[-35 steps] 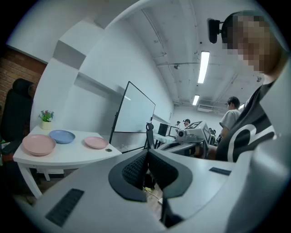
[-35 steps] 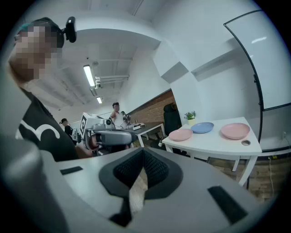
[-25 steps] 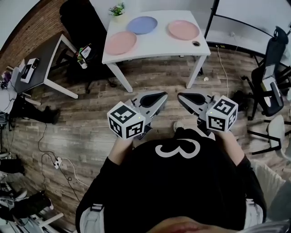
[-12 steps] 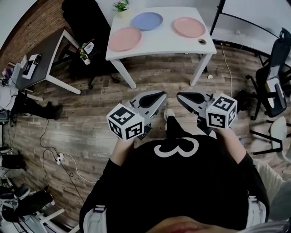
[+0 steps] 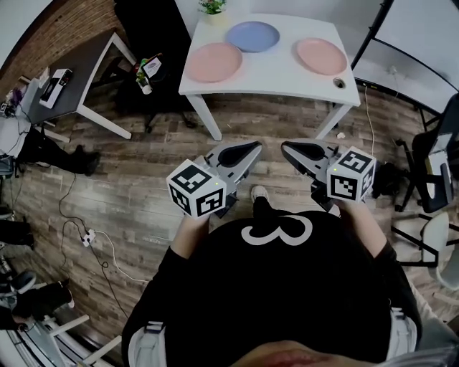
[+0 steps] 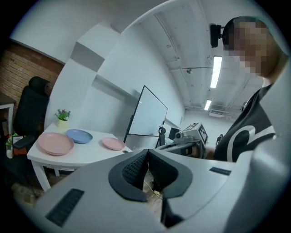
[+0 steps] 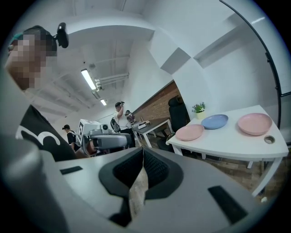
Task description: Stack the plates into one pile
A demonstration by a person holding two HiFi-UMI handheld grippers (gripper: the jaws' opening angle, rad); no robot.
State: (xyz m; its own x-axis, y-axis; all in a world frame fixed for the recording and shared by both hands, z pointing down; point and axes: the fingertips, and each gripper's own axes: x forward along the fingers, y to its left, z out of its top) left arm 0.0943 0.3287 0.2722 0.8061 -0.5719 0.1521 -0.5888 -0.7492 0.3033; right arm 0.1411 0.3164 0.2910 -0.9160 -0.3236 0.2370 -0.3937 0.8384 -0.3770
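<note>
head view: you stand on the wooden floor (image 5: 129, 179), well back from the white desk (image 5: 276, 75) at the top of the frame. three plates lie on it, all apart from one another: the left pink plate (image 5: 215, 62) near the front left corner, the blue plate (image 5: 252, 36) behind it towards the middle, and the right pink plate (image 5: 321, 56) on the right side. a potted plant (image 5: 213, 6) sits at the back edge. your left claw (image 5: 251, 149) and right claw (image 5: 290, 149) are held side by side in front of your chest, over the floor, both pointing towards the desk and nowhere near a plate. a dark desk (image 5: 72, 82) stands off to the left.

left gripper view: your left claw (image 6: 148, 154) is closed, its ribbed pads meeting at the tips with nothing between them. beyond it the desk (image 6: 86, 154) shows the left pink plate (image 6: 55, 143) nearest, the blue plate (image 6: 79, 135) behind it and the right pink plate (image 6: 112, 144) further right, with the potted plant (image 6: 62, 117) at the back. a whiteboard (image 6: 146, 118) stands behind the desk.

right gripper view: your right claw (image 7: 143, 154) is closed too, pads together at the tips and holding nothing. the desk (image 7: 236, 143) is off to the right, carrying the left pink plate (image 7: 190, 132), the blue plate (image 7: 214, 121) and the right pink plate (image 7: 254, 124), none stacked.
</note>
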